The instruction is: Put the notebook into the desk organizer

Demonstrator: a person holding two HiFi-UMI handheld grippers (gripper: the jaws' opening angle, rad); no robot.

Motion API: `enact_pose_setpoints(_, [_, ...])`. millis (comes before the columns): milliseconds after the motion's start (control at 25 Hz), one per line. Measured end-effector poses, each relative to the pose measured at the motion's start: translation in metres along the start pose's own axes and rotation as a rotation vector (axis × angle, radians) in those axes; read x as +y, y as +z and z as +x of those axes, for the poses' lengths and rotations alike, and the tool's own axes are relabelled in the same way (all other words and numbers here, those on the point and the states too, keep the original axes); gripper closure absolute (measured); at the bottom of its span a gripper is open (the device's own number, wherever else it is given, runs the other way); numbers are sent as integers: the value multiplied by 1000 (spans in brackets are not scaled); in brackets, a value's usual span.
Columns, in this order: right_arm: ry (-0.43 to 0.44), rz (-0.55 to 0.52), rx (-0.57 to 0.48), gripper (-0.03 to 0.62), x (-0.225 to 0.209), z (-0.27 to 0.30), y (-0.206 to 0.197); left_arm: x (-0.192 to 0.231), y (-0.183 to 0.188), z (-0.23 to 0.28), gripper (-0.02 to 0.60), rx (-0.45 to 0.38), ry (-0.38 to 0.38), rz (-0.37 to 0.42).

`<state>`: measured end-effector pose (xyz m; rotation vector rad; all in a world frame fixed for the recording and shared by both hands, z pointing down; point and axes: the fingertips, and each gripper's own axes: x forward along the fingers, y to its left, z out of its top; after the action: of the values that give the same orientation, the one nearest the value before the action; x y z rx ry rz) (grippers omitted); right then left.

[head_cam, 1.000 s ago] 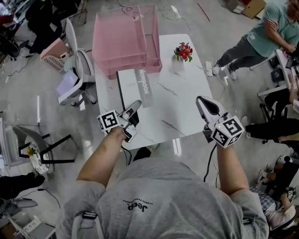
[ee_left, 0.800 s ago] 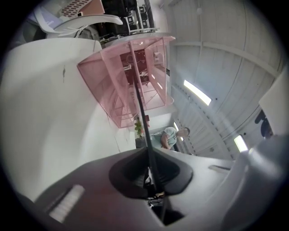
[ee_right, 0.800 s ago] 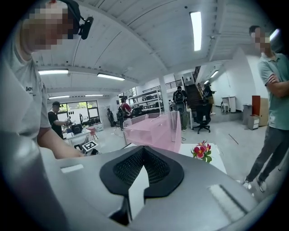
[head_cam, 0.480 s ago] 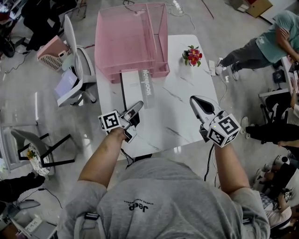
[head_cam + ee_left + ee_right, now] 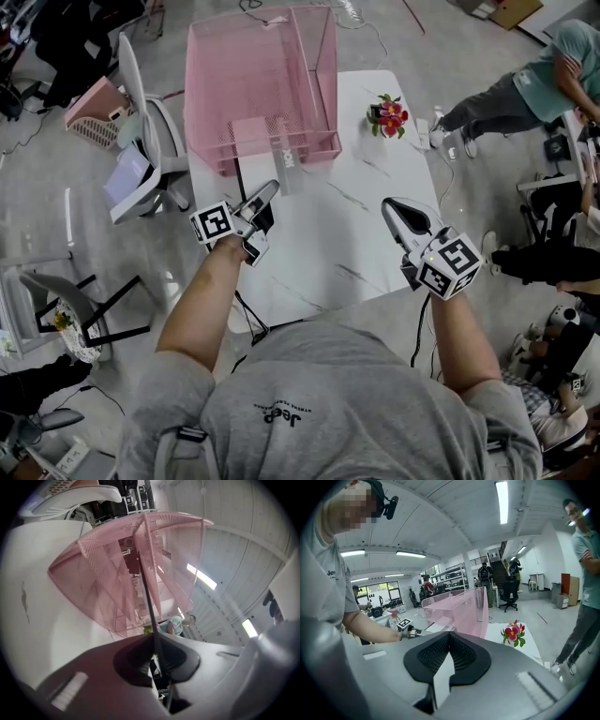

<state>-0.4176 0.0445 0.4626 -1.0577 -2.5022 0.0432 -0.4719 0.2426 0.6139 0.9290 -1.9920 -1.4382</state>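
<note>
A: Where's the notebook (image 5: 286,178) now?
B: Flat on the white table (image 5: 328,253), its far end already under the front lip of the pink mesh desk organizer (image 5: 319,84), the bottom shelf by the look of it; the grey spine end pokes out towards us

A: Who's got hold of it?
B: The left gripper (image 5: 265,192), jaws pinched tight on the near edge. In that gripper's own view the notebook is a thin dark line running from between the jaws straight into the organizer. The right gripper (image 5: 398,208) hangs over the table's right side, jaws closed on nothing

A: So it's the sliding-in step?
B: I'd say so, roughly halfway. Next it wants a level push straight ahead so the cover doesn't catch the mesh, then letting go once it's home

A: Room to work?
B: Plenty. Marble-look top, only a small pot of red flowers (image 5: 388,114) at the far right corner, well apart from the organizer. An office chair (image 5: 141,141) to the left, a person (image 5: 534,75) seated off to the right, grey floor (image 5: 56,225) all round
</note>
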Motion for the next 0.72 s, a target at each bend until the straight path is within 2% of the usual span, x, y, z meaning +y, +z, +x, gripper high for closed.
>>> enact_pose_setpoints(200, [-5,7,21,591,-3,10,1,21,27,8,515,3,63,-16])
enact_pose_setpoints(400, [4,13,30,591,-10,18,-4,34,46,17,516,3,86,-9])
enact_pose_setpoints(720, [21,23,49,591,-8,27,-9,47,45,27,515,24,138,-46])
